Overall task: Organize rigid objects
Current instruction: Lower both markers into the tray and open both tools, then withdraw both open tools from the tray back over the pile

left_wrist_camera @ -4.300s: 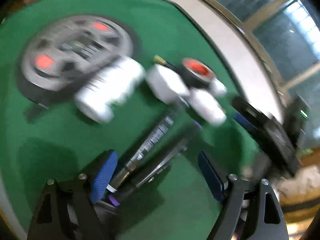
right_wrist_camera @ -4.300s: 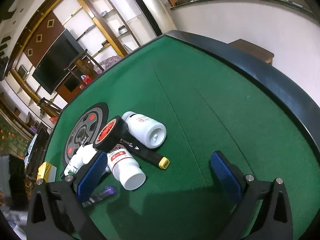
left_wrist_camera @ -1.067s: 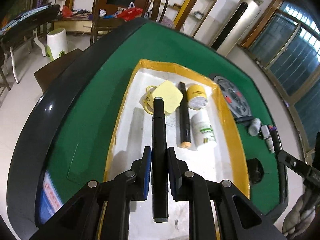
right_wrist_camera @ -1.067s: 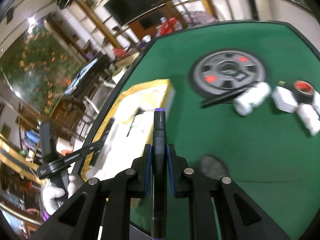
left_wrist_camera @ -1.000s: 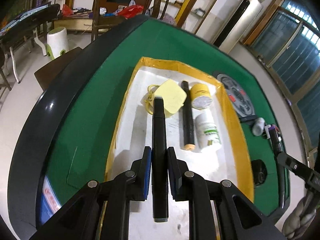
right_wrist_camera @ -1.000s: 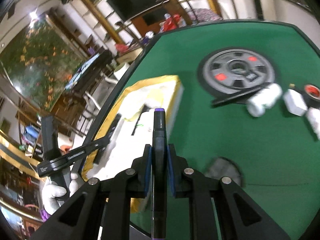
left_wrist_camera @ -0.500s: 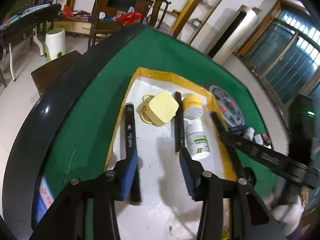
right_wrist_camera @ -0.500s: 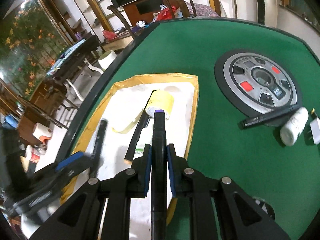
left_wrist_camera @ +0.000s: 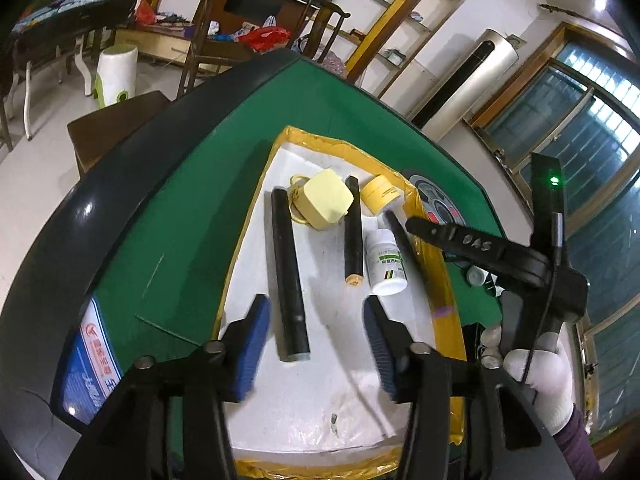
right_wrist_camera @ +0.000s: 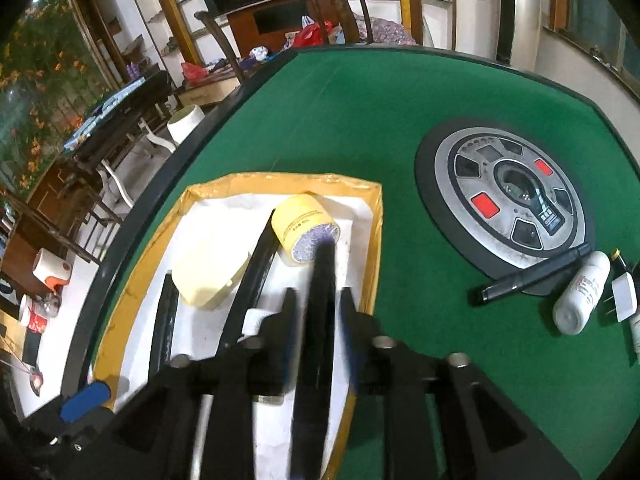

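While the left gripper (left_wrist_camera: pixel 314 334) hangs with its blue-padded fingers spread wide and nothing between them, a long black marker (left_wrist_camera: pixel 289 280) lies just ahead of that gap on the white floor of the yellow-taped tray (left_wrist_camera: pixel 442 280). Beyond it sit a pale yellow square case (left_wrist_camera: pixel 326 204), a shorter black marker with an orange end (left_wrist_camera: pixel 353 236), a yellow-lidded jar (left_wrist_camera: pixel 381 194) and a white pill bottle with a green label (left_wrist_camera: pixel 386 262), so much of the sorting looks done. The right gripper (right_wrist_camera: pixel 318 320) is clamped on another black marker with a purple tip (right_wrist_camera: pixel 320 300), held over the tray's right side, judged ready for release. Left over, by the look of it, are things on the green felt to the right of this claw: a black pen (right_wrist_camera: pixel 532 278) lying across the edge of the round grey control panel (right_wrist_camera: pixel 508 196), a white bottle (right_wrist_camera: pixel 582 298) and a small white plug (right_wrist_camera: pixel 624 296). Only the right wrist view shows these leftovers clearly; only the left wrist view shows the gloved right hand (left_wrist_camera: pixel 538 376) and the whole tray layout.
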The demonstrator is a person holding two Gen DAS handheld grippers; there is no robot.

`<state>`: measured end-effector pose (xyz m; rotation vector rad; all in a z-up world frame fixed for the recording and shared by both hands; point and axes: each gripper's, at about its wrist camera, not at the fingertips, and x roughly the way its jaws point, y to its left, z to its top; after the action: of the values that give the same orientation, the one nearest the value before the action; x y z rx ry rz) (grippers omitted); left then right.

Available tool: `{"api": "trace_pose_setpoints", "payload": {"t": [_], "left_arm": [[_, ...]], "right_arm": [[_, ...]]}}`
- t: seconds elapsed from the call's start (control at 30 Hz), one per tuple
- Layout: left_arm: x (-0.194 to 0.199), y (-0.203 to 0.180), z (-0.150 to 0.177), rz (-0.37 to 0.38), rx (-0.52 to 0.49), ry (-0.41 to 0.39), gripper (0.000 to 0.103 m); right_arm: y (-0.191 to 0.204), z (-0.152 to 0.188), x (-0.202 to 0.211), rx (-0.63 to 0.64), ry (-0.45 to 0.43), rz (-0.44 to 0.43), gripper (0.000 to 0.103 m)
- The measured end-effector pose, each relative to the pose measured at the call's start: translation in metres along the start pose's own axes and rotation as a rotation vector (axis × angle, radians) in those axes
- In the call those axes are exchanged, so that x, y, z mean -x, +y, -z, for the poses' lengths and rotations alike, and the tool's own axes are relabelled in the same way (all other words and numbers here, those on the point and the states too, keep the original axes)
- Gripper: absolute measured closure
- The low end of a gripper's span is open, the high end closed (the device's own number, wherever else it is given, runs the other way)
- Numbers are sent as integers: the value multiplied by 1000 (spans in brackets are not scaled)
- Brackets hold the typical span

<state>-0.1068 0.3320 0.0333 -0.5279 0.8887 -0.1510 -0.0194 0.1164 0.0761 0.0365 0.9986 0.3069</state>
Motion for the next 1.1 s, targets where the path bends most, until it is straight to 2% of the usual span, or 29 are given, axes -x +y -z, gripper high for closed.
{"api": "trace_pose_setpoints", "payload": {"t": [0.03,0.13,0.17,0.23,0.33,0.47,0.6,0.8,1.1], "left_arm": [[0,0,0,-1,7,-2,41],[0,-3,1,0,15,-2,41],[2,-4,2,1,17,-4,41],[5,-8,4,-2,16,-10,41],[8,-12,7,-4,21,-17,41],[11,-24,10,2,11,-21,41],[10,-42,16,2,1,-16,35],[5,-68,24,-16,-20,3,35],[-14,-138,39,-22,-154,43,35]], "right_arm": [[-3,0,3,-12,-7,-29,69],[-6,1,15,-28,-35,-60,62],[-9,2,21,-31,-53,-60,51],[-16,3,34,-35,-94,-57,42],[-35,9,60,-45,-160,-45,41],[-67,23,86,-75,-229,-7,30],[-114,41,107,-127,-272,51,30],[-201,68,123,-270,-298,105,30],[-306,96,141,-466,-400,198,29]]}}
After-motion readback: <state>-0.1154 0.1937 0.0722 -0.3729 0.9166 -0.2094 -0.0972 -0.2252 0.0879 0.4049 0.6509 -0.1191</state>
